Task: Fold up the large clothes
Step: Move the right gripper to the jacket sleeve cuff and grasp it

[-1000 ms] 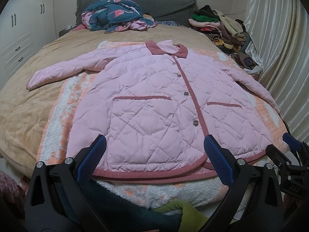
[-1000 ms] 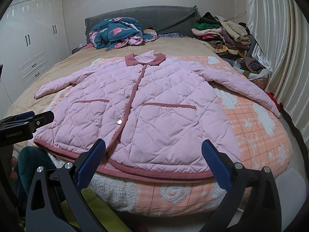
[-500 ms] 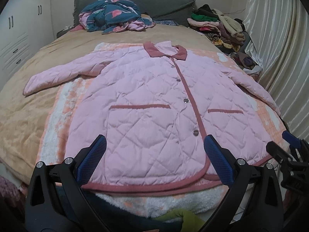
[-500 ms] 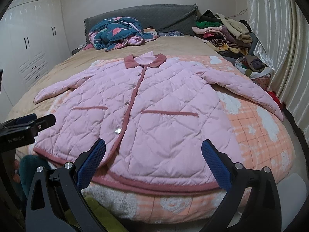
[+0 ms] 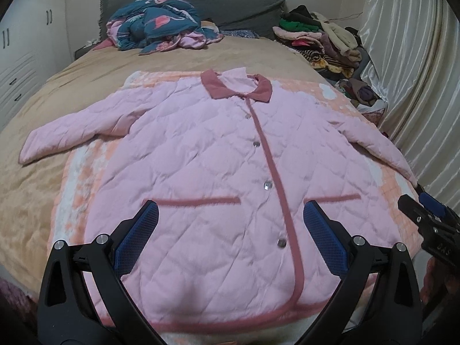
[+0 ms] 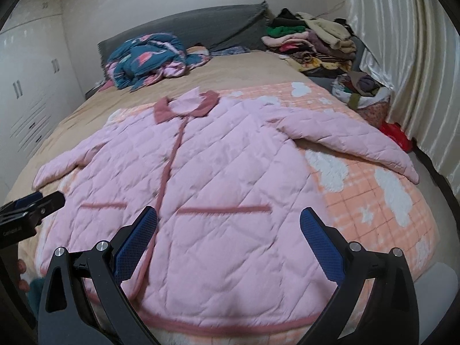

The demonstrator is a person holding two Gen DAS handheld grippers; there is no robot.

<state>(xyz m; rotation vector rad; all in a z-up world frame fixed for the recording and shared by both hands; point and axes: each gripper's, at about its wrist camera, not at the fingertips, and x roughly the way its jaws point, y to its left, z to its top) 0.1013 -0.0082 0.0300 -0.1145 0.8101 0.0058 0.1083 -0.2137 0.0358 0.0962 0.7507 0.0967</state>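
Pink quilted jacket (image 5: 218,172) lies flat on bed (image 5: 43,155); left gripper (image 5: 230,224) and right gripper (image 6: 228,224) hover wide apart, empty, above its hem.

The right gripper (image 5: 431,215) body shows white letters "DAS"; the left gripper (image 6: 31,207) bears a blurred, unreadable white label.

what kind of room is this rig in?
Almost certainly a home bedroom: a wide bed with a grey headboard, white built-in wardrobes along one wall, satin curtains on the other. A pink quilted jacket lies spread on the bed for folding.
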